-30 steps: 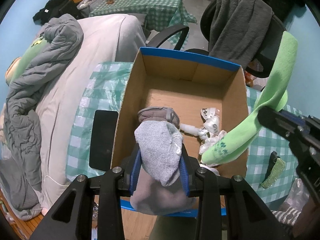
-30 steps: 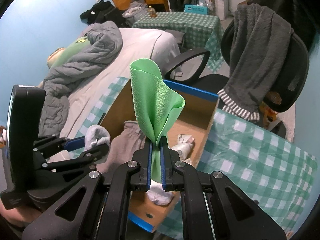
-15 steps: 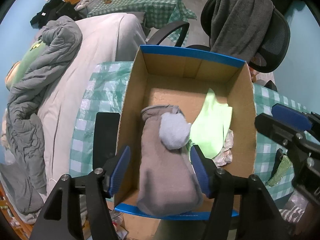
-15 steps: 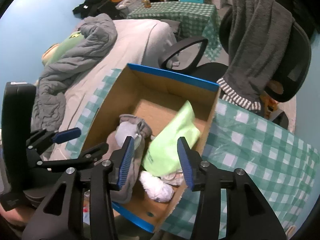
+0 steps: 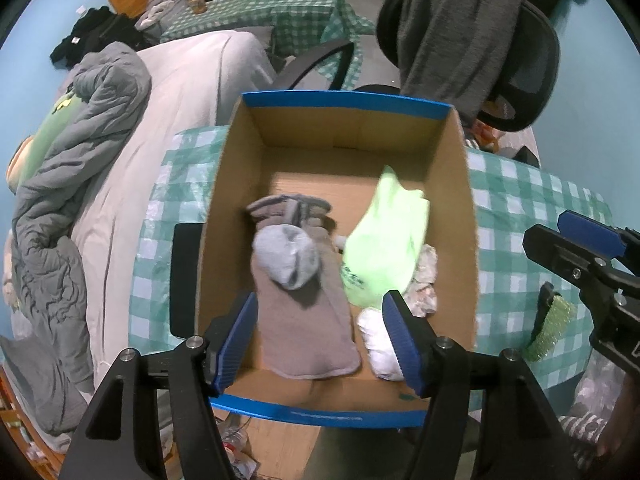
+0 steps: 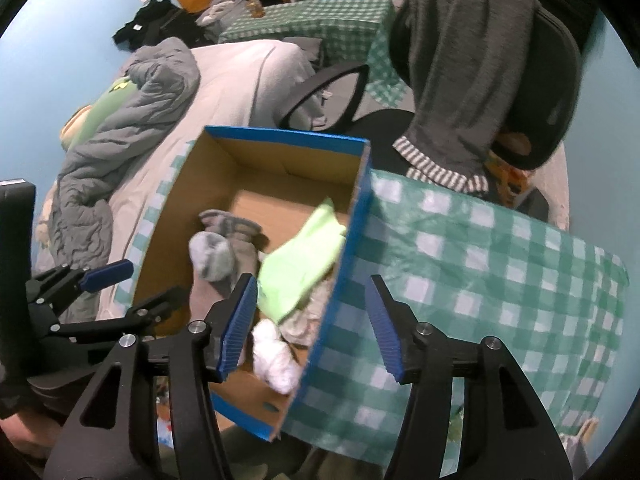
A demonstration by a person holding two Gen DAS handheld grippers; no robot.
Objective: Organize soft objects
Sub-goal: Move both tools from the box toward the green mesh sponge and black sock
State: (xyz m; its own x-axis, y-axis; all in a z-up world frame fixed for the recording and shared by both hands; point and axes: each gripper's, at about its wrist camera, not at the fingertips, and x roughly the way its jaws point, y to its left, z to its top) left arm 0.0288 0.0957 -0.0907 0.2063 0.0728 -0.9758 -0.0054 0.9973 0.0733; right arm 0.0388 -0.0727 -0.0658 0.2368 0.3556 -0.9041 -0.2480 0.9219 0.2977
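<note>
Both tongs are empty atm: left gripper (image 5: 320,338) hangs w/ jaws spread wide above the near end of the cardboard box (image 5: 344,100), nothing pinched betw. them; right gripper (image 6: 310,326) has jaws opening, straddling the box's right wall, also nothing held. Soft stuff sits inside the box: brown-grey sock (image 5: 308,320) lies lengthwise on the left side w/ a light grey sock ball (image 5: 288,258) on top of it, lime green sock (image 5: 384,248) to the right of those, white bundle (image 5: 378,348) at the near right corner, and crumpled patterned pieces (image 5: 426,280) under/beside the green one. Risks from here, imo: right tong's inner finger (image 6: 236,326) is inside the rim, so pulling away sideways could snag the wall and drag or tip the box, esp. since the box's near end looks to reach the edge of the checked tablecloth (image 6: 500,264). Grey ball isn't nested, could roll off the sock if the box gets bumped. A green scrubby thing (image 5: 552,328) is still out on the cloth at the right, near the right tong; reaching for it across the box w/ wide jaws could clip the rim. Pics are a bit blurred, so exact clearance to the rim can't be told.
</note>
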